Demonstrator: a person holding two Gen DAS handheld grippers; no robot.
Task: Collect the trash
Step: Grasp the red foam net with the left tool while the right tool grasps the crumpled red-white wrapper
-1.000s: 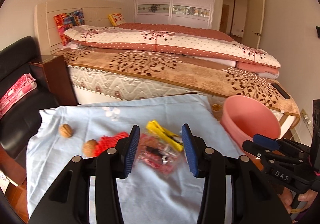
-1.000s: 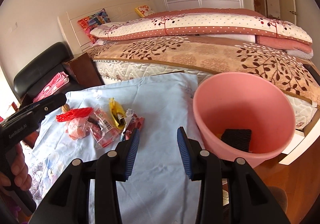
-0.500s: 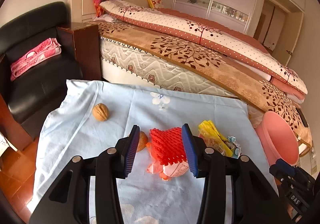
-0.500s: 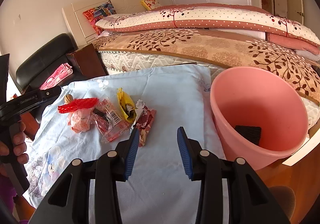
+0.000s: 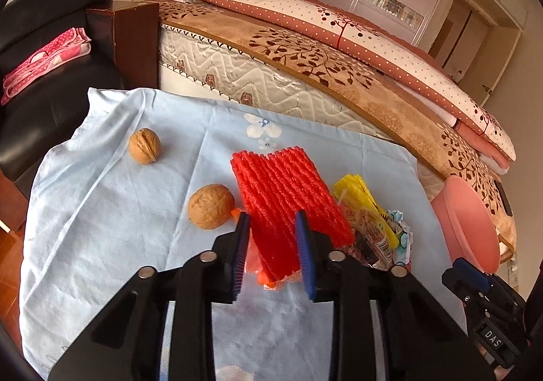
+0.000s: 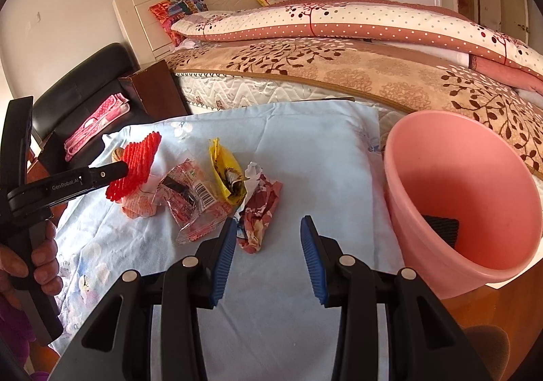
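My left gripper (image 5: 273,245) has its blue pads closed on the near end of a red foam fruit net (image 5: 288,197), which tilts up off the blue cloth (image 5: 101,228); the net also shows in the right wrist view (image 6: 135,165). My right gripper (image 6: 268,258) is open and empty, low over the cloth, with a crumpled red wrapper (image 6: 261,211) just ahead of its left finger. A yellow wrapper (image 6: 225,177) and a clear red snack bag (image 6: 193,201) lie between. The pink bin (image 6: 468,201) stands to the right and holds a black pad (image 6: 441,226).
Two walnuts (image 5: 144,145) (image 5: 210,206) lie on the cloth left of the net. A bed (image 5: 322,68) runs behind the table. A black chair (image 5: 44,82) with a pink cloth stands at the left, beside a dark wooden nightstand (image 5: 135,31).
My left gripper swung left from the snack bag to the red net, moved in and closed on it. My right gripper stayed open and drifted slightly toward the wrappers.
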